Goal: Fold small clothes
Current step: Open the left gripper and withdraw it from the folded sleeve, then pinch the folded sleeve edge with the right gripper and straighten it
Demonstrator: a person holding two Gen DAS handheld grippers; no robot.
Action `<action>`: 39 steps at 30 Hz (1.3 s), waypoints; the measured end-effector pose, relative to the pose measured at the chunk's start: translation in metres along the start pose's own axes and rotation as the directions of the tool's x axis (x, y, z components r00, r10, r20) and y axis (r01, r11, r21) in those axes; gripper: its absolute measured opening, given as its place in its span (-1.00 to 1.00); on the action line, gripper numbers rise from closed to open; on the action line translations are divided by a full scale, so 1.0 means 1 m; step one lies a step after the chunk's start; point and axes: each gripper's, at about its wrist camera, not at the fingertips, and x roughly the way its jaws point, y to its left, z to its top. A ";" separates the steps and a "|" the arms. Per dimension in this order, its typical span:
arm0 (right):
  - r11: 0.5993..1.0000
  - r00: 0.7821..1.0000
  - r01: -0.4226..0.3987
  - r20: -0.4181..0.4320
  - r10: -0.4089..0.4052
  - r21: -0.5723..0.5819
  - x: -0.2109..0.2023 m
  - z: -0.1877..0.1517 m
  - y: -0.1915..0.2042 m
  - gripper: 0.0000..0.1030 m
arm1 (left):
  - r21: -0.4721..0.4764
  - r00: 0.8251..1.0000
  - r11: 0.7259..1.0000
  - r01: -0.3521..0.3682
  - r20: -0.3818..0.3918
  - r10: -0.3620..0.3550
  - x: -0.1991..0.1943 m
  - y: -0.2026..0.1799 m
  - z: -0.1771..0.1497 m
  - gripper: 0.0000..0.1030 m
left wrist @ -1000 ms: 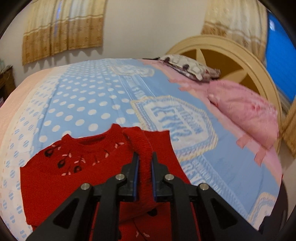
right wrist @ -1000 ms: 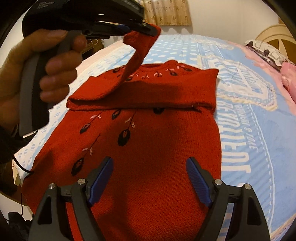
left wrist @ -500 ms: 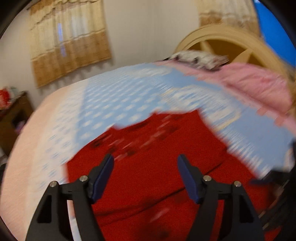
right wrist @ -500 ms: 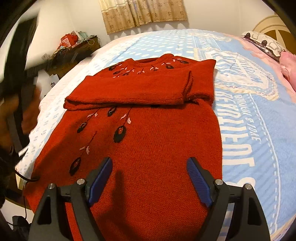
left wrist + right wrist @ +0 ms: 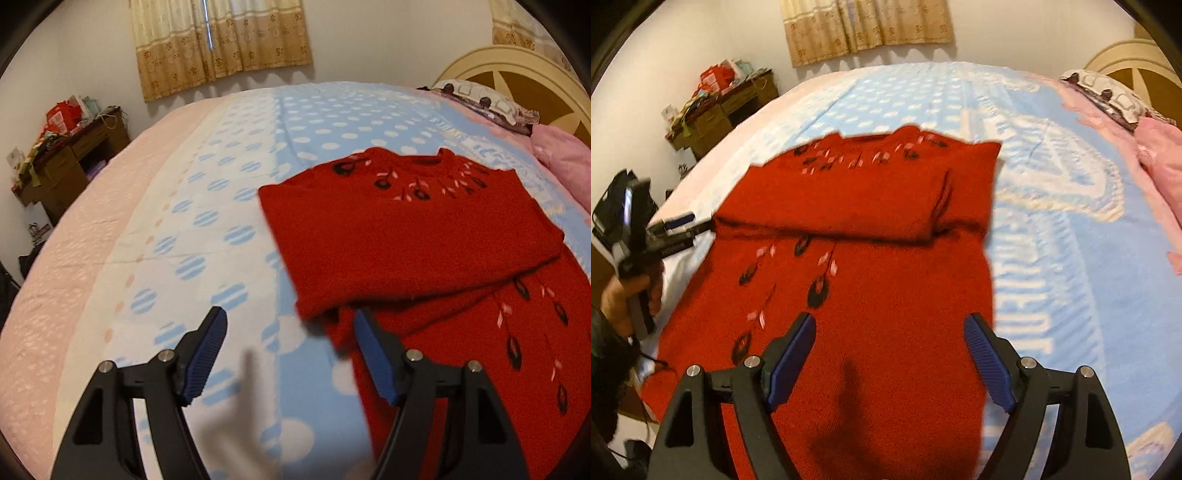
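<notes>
A red knitted sweater [image 5: 406, 229] with black and pink embroidery lies flat on the blue dotted blanket [image 5: 229, 192], both sleeves folded across its chest. My left gripper [image 5: 290, 317] hovers low at the sweater's left edge. Its jaws are opening and only blanket and the garment's edge show between them, with nothing gripped. In the right wrist view the sweater [image 5: 886, 192] fills the middle and my right gripper [image 5: 890, 321] hangs open over its lower body, holding nothing. The left gripper [image 5: 676, 225] shows there at the far left, held by a hand [image 5: 624, 299].
A pink pillow [image 5: 565, 166] and a patterned pillow [image 5: 484, 103] lie by the cream headboard [image 5: 517, 70] on the right. A cluttered wooden desk [image 5: 70, 155] stands left of the bed, under curtains [image 5: 221, 40]. A pink sheet [image 5: 74, 258] covers the bed's left side.
The left gripper let go of the red sleeve, opened, and swung left and down to the sweater's left edge. The sleeve now lies folded across the chest. The right gripper rose slightly.
</notes>
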 end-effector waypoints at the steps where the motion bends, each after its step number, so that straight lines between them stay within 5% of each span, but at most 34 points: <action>1: 1.000 1.000 -0.003 0.001 0.003 0.014 -0.003 0.007 -0.004 0.61 | 0.011 1.000 1.000 -0.002 -0.008 0.002 0.005 -0.002 0.002 0.50; 5: 0.999 1.000 0.031 -0.003 -0.031 0.043 0.004 0.033 -0.015 0.59 | -0.005 0.999 0.999 -0.035 -0.034 0.034 0.022 0.004 0.001 0.61; 9: 0.999 0.999 0.045 -0.024 -0.044 0.025 0.035 0.058 -0.014 0.28 | -0.079 1.000 0.997 -0.008 -0.027 0.005 0.023 0.017 -0.005 0.72; 15: 0.993 0.994 0.101 -0.056 -0.097 0.062 0.090 0.080 -0.021 -0.06 | -0.063 0.999 0.998 -0.024 -0.026 0.023 0.026 0.014 -0.009 0.85; 17: 0.992 0.991 0.112 -0.087 -0.106 0.066 0.106 0.080 -0.021 -0.27 | -0.064 0.999 0.998 -0.028 -0.024 0.027 0.027 0.014 -0.010 0.91; 19: 0.992 0.989 0.125 -0.087 -0.122 0.031 0.113 0.077 -0.016 -0.70 | -0.070 0.999 0.997 -0.023 -0.027 0.021 0.028 0.015 -0.010 0.94; 21: 0.991 0.989 0.135 -0.054 -0.136 -0.007 0.104 0.078 -0.010 -0.85 | -0.080 0.999 0.997 -0.018 -0.030 0.015 0.029 0.017 -0.011 0.96; 28: 0.976 0.974 0.211 0.098 -0.205 -0.059 0.055 0.097 -0.009 -0.87 | -0.110 0.999 0.994 0.000 -0.049 -0.005 0.033 0.022 -0.011 1.00; 33: 0.962 0.962 0.272 0.035 -0.272 0.002 0.074 0.097 -0.036 -0.87 | -0.135 0.998 0.991 0.020 -0.058 -0.028 0.034 0.025 -0.012 1.00; 39: 0.967 0.966 0.256 -0.046 -0.255 0.010 0.105 0.083 -0.052 -0.85 | -0.140 0.998 0.990 0.020 -0.051 -0.027 0.031 0.025 -0.011 1.00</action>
